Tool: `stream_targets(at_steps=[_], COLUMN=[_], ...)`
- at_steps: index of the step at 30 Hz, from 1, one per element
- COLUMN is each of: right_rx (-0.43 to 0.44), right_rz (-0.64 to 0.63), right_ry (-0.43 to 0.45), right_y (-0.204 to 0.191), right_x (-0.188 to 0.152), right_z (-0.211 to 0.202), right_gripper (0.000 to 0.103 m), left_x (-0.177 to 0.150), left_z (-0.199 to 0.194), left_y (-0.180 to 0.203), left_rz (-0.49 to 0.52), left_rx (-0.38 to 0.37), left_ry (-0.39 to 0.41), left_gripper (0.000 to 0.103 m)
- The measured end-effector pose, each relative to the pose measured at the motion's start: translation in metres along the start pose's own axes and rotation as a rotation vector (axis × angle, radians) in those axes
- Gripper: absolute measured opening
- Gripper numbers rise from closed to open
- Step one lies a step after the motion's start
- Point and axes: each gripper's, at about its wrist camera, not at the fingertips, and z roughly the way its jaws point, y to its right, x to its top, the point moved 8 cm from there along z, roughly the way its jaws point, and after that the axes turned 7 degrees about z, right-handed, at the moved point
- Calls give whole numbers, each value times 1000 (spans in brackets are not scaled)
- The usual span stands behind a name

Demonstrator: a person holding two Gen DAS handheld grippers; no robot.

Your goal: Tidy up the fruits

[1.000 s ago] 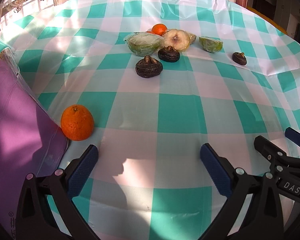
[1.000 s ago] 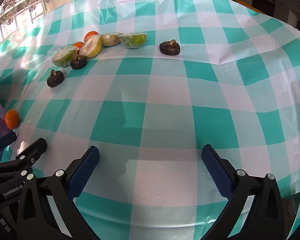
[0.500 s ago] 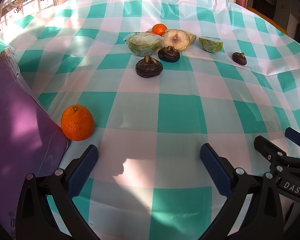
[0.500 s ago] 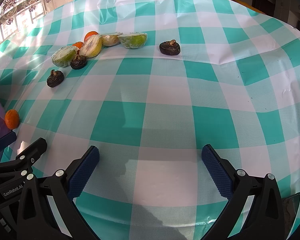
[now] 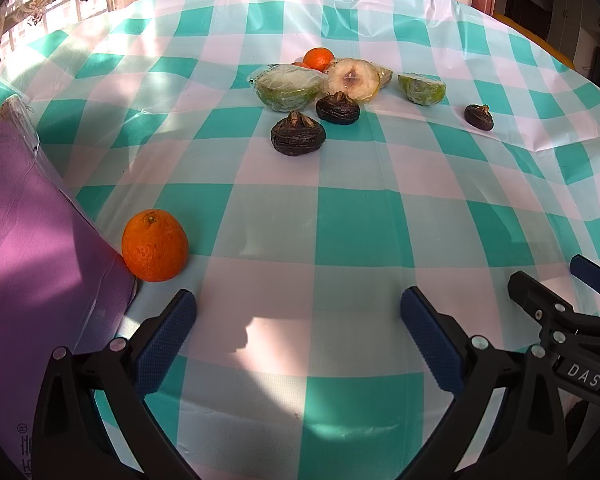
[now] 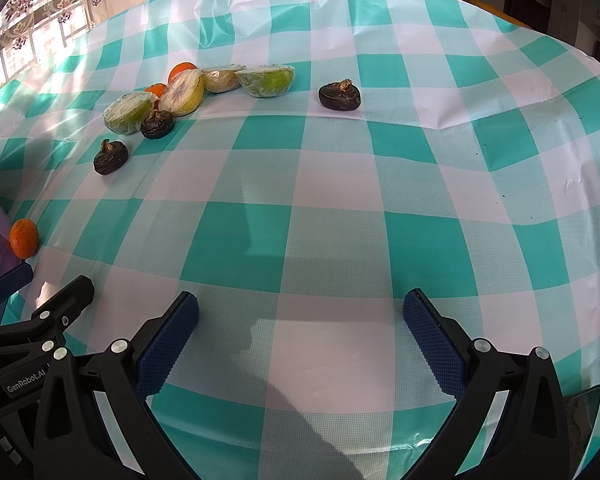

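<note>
An orange [image 5: 155,245] lies near my left gripper [image 5: 298,310], beside a purple sheet [image 5: 28,240]; it also shows in the right wrist view [image 6: 24,237]. Farther off lies a cluster: wrapped green fruit halves [image 5: 287,87] [image 5: 421,88], a wrapped pale half [image 5: 353,80], a small orange [image 5: 318,58] and dark water chestnuts [image 5: 298,134] [image 5: 337,108]. A lone water chestnut [image 6: 339,96] sits to the right, also seen in the left wrist view [image 5: 479,116]. My right gripper [image 6: 300,312] is open and empty. My left gripper is open and empty.
The table wears a teal and white checked plastic cloth [image 6: 332,208]. The purple sheet lies at the left edge. Each gripper shows at the side of the other's view: the right one [image 5: 556,308], the left one [image 6: 40,300].
</note>
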Motion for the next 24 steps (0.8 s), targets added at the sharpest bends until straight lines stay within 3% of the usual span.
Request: stream_targets(at_steps=[24], right_rx=[0], right_rz=[-2], right_ry=[1], right_y=[1], right_x=[0], right_z=[0], right_gripper=[99], left_x=[0], left_z=[1], left_y=[0], left_rz=[9], left_rx=[-5], left_ry=[-5], left_gripper=[102])
